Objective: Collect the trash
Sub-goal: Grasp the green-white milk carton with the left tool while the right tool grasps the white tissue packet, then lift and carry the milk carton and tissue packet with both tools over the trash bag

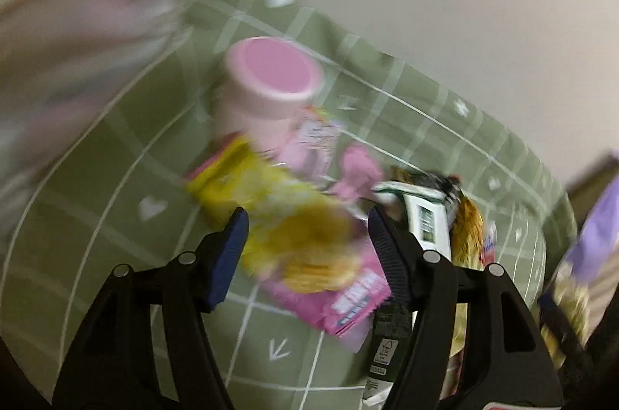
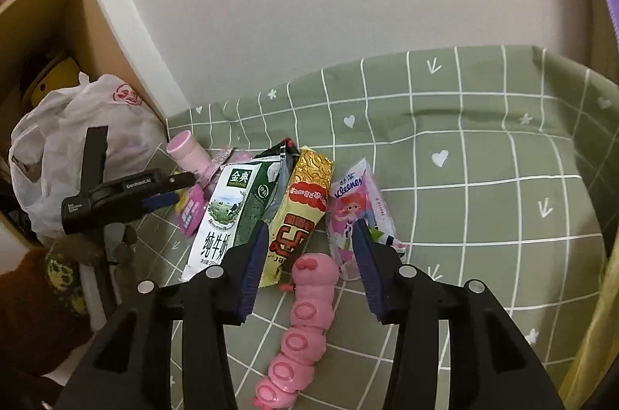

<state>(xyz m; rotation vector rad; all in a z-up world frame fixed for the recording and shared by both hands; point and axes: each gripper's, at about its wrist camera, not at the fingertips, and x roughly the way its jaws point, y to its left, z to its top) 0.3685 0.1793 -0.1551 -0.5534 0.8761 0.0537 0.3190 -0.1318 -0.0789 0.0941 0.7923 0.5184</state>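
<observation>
Jaws apart on both: our left gripper [image 1: 305, 235] hovers over the pink-and-yellow chip packet [image 1: 305, 255] at the far left, our right gripper [image 2: 309, 251] empty above the pink caterpillar toy [image 2: 298, 328]. Next we must close on wrappers, then reach the plastic bag [image 2: 50, 154].

Two close wrist views, shared tablecloth [image 2: 483, 177]

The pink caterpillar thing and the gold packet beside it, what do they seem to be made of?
The pink caterpillar looks like moulded plastic, smooth with a soft sheen: rounded segments with raised rings, no weave or fuzz. It could be rubbery; the look leaves that open. The gold packet looks like thin printed foil or plastic film: glossy, shiny gold top, creased, with a crimped end.
</observation>
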